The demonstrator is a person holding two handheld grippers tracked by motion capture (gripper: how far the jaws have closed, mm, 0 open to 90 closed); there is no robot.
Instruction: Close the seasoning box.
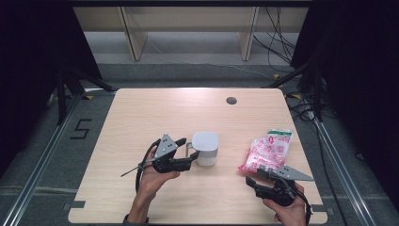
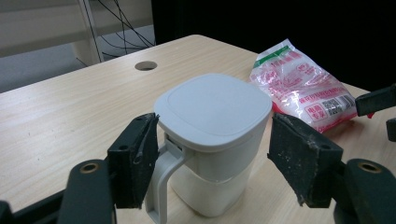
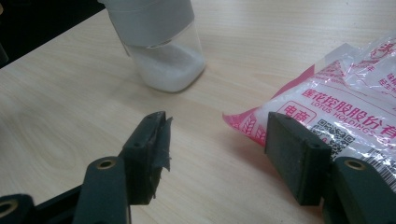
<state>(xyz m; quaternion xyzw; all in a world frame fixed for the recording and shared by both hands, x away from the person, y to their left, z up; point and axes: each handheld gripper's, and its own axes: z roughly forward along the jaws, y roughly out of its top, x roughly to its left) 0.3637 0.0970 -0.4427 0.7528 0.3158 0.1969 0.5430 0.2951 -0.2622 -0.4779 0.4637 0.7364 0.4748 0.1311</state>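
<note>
The table (image 1: 141, 113) bears a white jar (image 1: 206, 148) at its middle, upright, lid on, handle toward the left gripper (image 1: 188, 151). That gripper is nearer: its jaws stand apart on either side of the jar's top, not pressing. The bag (image 1: 266, 151) lies to the right, just ahead of the right gripper (image 1: 251, 178), whose jaws gape, empty.

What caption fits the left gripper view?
Open left gripper straddles a white lidded jar on the table, pink bag behind.
</note>
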